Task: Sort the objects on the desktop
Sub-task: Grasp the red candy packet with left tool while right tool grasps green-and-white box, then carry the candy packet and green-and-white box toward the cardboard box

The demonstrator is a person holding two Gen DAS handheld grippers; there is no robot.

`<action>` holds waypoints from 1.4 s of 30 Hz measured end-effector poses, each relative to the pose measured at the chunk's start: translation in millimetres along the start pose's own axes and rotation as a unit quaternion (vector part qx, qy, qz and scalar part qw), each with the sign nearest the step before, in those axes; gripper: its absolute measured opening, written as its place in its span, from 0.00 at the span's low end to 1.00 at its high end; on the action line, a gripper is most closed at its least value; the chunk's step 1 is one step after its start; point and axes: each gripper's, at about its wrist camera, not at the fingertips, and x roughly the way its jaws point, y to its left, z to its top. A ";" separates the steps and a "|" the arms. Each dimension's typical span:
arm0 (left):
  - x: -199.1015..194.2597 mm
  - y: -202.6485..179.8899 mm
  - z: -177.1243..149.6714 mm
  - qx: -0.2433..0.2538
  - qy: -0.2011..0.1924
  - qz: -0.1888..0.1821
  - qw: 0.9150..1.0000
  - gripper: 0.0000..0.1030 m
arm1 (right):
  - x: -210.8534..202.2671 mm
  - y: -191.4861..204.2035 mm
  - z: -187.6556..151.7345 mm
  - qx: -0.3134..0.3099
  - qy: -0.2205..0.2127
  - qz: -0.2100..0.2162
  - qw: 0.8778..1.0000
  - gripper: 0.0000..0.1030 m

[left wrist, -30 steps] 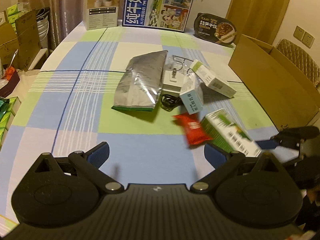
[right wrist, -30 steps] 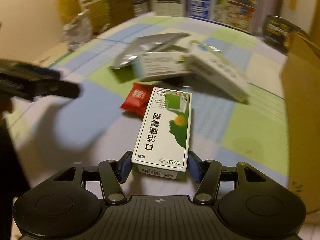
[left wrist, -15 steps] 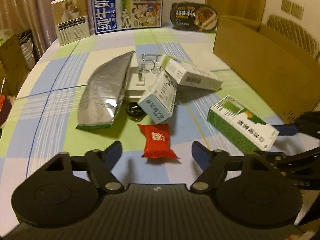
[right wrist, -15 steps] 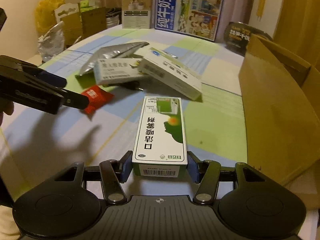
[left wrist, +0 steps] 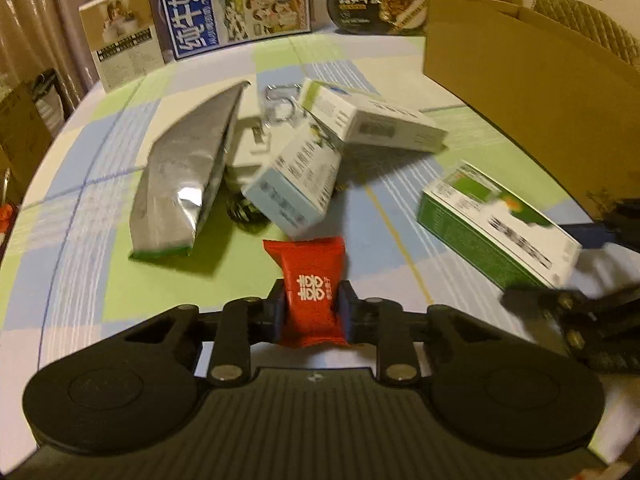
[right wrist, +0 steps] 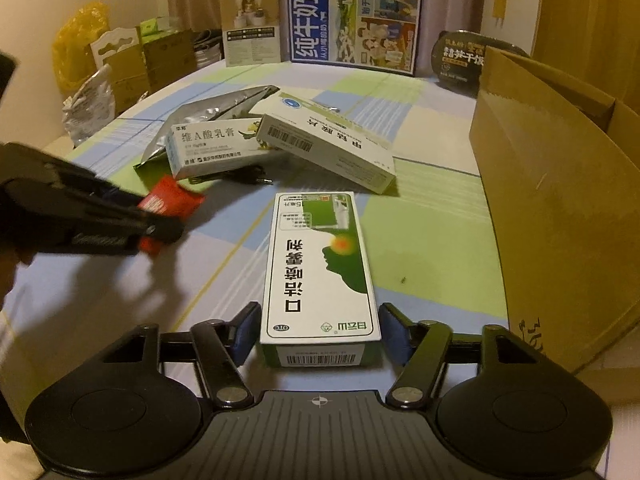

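Red packet (left wrist: pixel 310 292) pinched in left claw (left wrist: pixel 312 312), table edge (left wrist: pixel 24 208) far.

Left gripper (left wrist: pixel 312 312) jaws clamped; right gripper (right wrist: pixel 320 332) jaws parted.

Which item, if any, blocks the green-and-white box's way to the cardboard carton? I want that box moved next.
Nothing visible does. The green-and-white box lies flat between the open jaws of the right hand-held gripper, and only bare tablecloth separates it from the cardboard carton beside it. The carton's wall still stands between the box and the inside.
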 end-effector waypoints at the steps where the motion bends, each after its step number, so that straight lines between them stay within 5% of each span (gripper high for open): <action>1: -4.6 -1.1 -3.8 -0.001 0.003 -0.006 1.000 0.21 | -2.1 0.4 -1.1 0.001 0.001 0.000 1.000 0.51; 6: -28.4 -7.3 -26.4 0.000 0.013 -0.027 1.000 0.21 | -17.8 2.1 -10.3 0.009 0.010 -0.002 1.000 0.51; 16: -44.5 -22.4 -47.7 0.024 0.006 0.001 1.000 0.33 | -33.5 9.5 -27.0 0.013 0.003 -0.007 1.000 0.54; 24: -39.2 -26.4 -45.5 0.029 -0.008 0.017 0.999 0.32 | -27.3 6.0 -25.3 0.021 -0.004 -0.008 1.000 0.66; 29: -37.8 -28.6 -43.3 0.035 -0.007 0.013 0.999 0.24 | -22.5 4.2 -23.5 0.024 -0.005 -0.005 1.000 0.67; 42: -50.8 -27.4 -45.5 0.018 -0.001 -0.009 1.000 0.22 | -16.2 3.7 -20.8 0.025 -0.006 -0.003 1.000 0.66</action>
